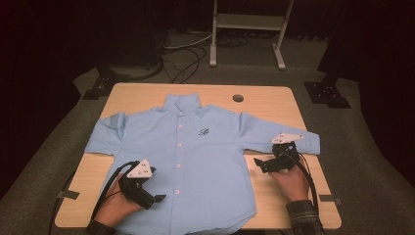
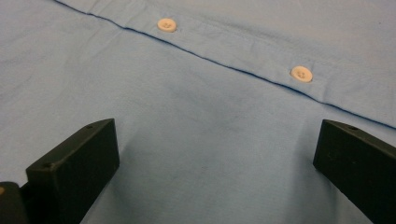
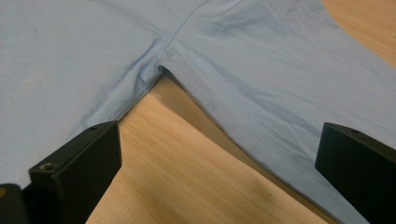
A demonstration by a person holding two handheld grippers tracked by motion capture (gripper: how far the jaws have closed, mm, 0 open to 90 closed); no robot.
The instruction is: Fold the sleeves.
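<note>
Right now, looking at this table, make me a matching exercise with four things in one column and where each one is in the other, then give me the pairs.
Things
1. light blue button-up shirt
2. left hand-held gripper
3. right hand-held gripper
4. round hole in the wooden table

Places
A. over bare wood, pointing at the shirt's underarm
B. spread flat, front up, across the table
C. beyond the shirt's collar, near the far edge
D. over the shirt's lower front, beside the white buttons

Pairs: 1-B, 2-D, 3-A, 4-C
</note>
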